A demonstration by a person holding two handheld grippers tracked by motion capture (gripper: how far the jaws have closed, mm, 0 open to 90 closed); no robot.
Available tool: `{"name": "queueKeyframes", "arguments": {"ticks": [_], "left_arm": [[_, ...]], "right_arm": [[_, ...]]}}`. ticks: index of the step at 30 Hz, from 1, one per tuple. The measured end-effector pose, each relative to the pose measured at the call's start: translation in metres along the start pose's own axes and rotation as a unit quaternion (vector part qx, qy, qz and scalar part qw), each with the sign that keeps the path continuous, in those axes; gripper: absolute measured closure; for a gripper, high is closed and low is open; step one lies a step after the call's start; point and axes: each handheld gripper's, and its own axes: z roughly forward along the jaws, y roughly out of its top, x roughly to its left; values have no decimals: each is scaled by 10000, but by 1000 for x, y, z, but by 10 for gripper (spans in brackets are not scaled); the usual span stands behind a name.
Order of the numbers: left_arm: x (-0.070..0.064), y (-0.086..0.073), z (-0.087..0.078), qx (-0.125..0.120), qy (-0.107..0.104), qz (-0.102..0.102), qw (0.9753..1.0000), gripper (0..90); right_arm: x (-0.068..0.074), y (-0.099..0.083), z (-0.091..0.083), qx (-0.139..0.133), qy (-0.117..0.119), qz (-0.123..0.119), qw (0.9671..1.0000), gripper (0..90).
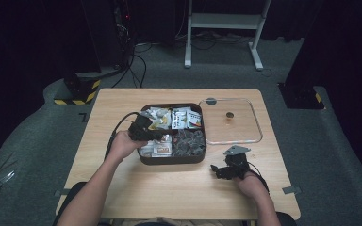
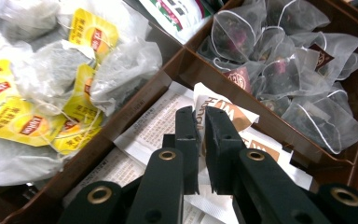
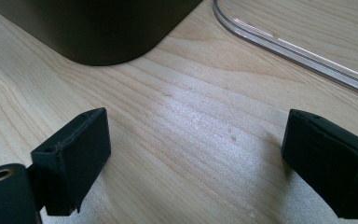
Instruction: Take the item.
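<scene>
The left gripper (image 2: 201, 135) reaches down into the brown tray (image 1: 172, 160), over its near-left compartment. Its fingers (image 2: 186, 140) are nearly together, pinching the edge of a white and tan sachet (image 2: 226, 114) that lies among other paper sachets there. Yellow-tagged tea bags (image 2: 51, 93) fill the compartment beyond, and mesh pyramid bags (image 2: 284, 79) the one alongside. The right gripper (image 3: 196, 163) rests low over the bare counter (image 3: 191, 116) near the tray's right corner, fingers (image 3: 74, 154) spread wide with nothing between them. The clear lid (image 1: 231, 121) lies flat beside the tray.
</scene>
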Motion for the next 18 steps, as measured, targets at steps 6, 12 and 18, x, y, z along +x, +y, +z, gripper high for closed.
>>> {"name": "queueKeyframes", "arguments": {"ticks": [6,12,18], "left_arm": [[1,0,-8,-112,16,-49,9999,843],[2,-2,-18,-239,19,-84,9997,843],[4,-4,-28,-366,90,-142,9992,843]], "right_arm": [[0,0,0,3,2,12,10000,79],[0,0,0,3,2,13,10000,78],[0,0,0,7,-1,-18,10000,77]]}}
